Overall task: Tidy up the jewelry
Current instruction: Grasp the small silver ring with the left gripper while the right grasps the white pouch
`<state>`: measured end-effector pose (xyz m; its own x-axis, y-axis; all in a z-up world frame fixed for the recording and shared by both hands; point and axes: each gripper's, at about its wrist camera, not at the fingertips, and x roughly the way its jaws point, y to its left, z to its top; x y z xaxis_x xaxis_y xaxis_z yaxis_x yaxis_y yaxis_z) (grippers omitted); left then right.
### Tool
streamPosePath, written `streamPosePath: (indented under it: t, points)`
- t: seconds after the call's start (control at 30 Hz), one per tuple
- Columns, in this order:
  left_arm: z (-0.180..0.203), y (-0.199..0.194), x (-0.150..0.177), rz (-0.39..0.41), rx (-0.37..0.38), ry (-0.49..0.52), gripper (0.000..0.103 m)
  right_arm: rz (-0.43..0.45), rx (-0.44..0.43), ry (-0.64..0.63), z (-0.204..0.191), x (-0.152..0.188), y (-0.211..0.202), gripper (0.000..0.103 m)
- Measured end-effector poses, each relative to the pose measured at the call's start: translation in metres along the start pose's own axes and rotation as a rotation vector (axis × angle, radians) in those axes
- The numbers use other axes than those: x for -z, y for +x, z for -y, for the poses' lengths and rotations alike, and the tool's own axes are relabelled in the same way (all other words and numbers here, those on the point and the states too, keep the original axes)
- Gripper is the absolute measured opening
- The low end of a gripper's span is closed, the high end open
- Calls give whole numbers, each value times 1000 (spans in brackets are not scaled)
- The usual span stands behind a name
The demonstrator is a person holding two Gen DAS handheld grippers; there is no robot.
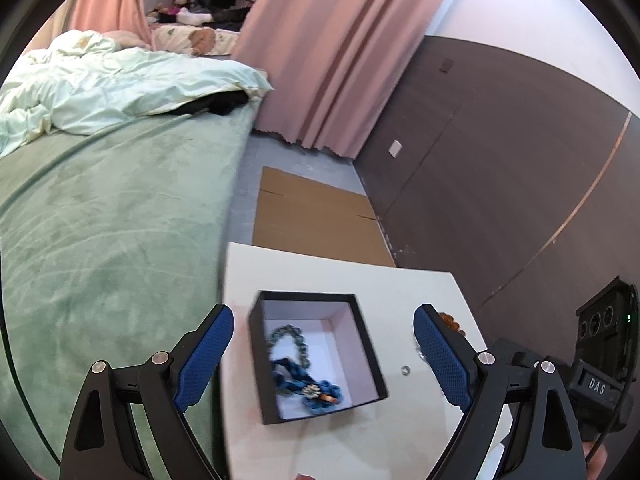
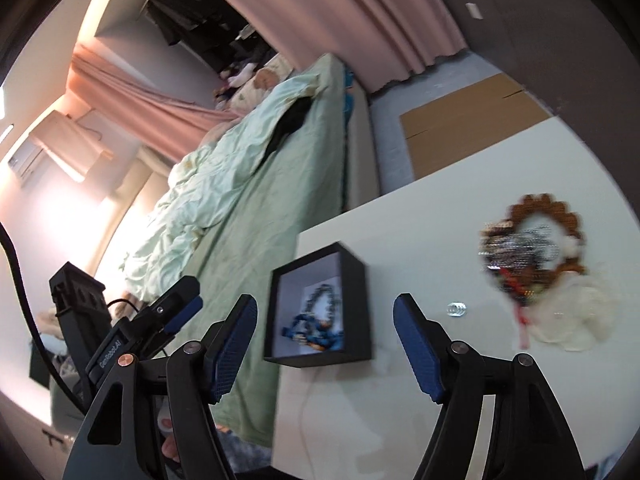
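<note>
A black open box with a pale lining sits on the white table. Inside lie a grey-green bead bracelet and a blue braided piece. My left gripper is open and empty, hovering above the box. In the right wrist view the box sits just ahead of my right gripper, which is open and empty. A small silver ring lies on the table. A blurred heap of jewelry, brown beads, silver chain, white pieces, lies further right.
A bed with a green cover borders the table's left. Flat cardboard lies on the floor beyond the table, by a dark wall and pink curtains. The other gripper's body shows at right.
</note>
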<state>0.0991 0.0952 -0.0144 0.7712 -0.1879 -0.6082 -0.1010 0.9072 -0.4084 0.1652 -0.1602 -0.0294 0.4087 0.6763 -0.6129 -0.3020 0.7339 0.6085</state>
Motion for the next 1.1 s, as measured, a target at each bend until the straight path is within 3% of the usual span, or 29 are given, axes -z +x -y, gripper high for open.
streamPosePath:
  t: [0.47,0.67,0.9,1.07,1.1]
  points:
    - [72,34,26,-39,44,156,90,-1,129,153,79,-5,-50,71]
    - [95,53,38,-91,57,229,82,-53,175,242,115,-2,-48,71]
    - [116,82,55,-177,51,317,59,-103,294,251,140,-4,-32,71]
    - [125,100,65,-219,33,382,56,-158,369,261,154,-4,-12,71]
    - [127,103,67,-223,25,397,54,-167,382,256,155,-4,-8,65]
